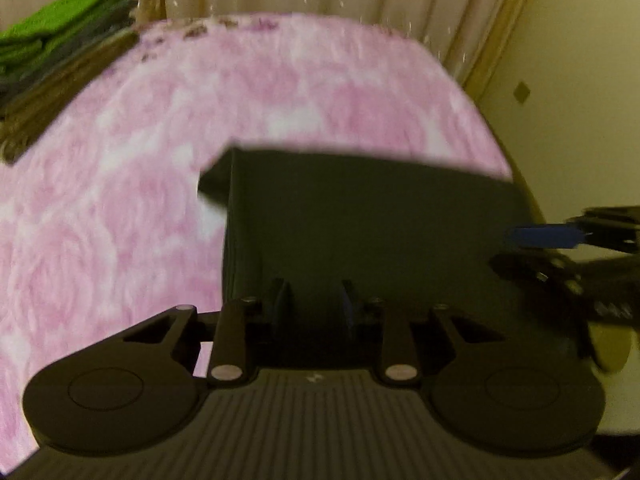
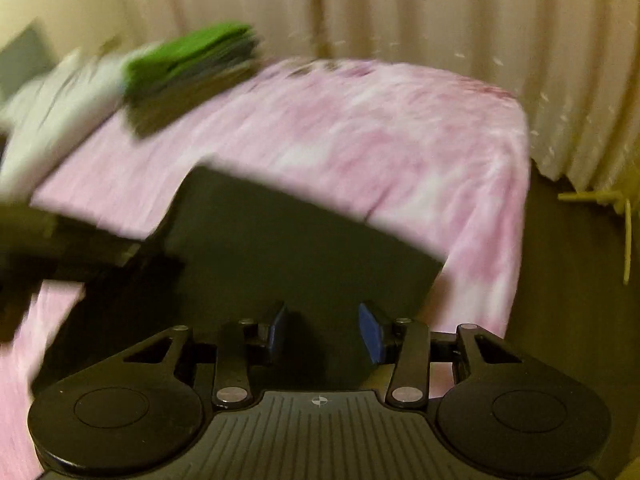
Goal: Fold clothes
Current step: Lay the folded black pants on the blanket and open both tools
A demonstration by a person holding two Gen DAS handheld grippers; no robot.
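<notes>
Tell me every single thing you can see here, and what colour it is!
dark garment: one, dark grey-green, folded flat on the cover near its front edge, below both grippers
pink cover: one, pink and white mottled, spread over the whole surface
stack of folded clothes: one pile, green on top with grey and brown layers under it, at the far left corner
white cloth: one, white, left of the stack, too blurred to name
curtain: one, cream, behind everything
yellow rod thing: one, yellow, on the dark floor at right
left gripper: black with blue pads, open, over the garment
right gripper: black with blue pads, open, over the garment
</notes>
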